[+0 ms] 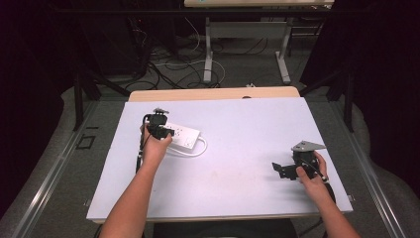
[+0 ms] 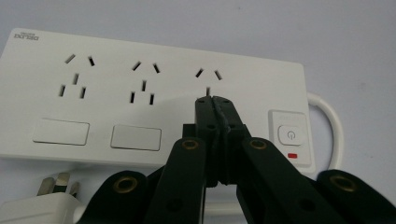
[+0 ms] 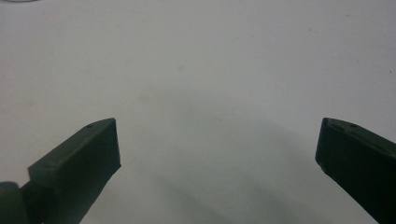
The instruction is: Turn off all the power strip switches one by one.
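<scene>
On the left half of the white table (image 1: 247, 148), a white power strip (image 1: 184, 135) lay flat, its cord (image 1: 195, 151) looping off its right end and back along its near side. Directly above it, the left gripper (image 2: 213, 99) pointed down with its jaws pressed together on nothing, the tips poised at the third socket (image 2: 208, 74), just left of the strip's power button (image 2: 290, 134); whether they touched the face could not be judged. A red indicator (image 2: 293, 156) showed below that button. All three sockets appeared empty, and the white plug (image 2: 46, 203) lay on the table beside the strip's near edge, so any pressing of the switch or plugging in seemed yet to be done. Well apart, near the right edge, the right gripper (image 1: 278, 168) idled low over bare table, jaws spread wide and holding nothing. Part of the plug was cut off at the frame's edge, the brand lettering (image 2: 26, 35) was too small to read, and the gripper hid the lower part of the third socket.
</scene>
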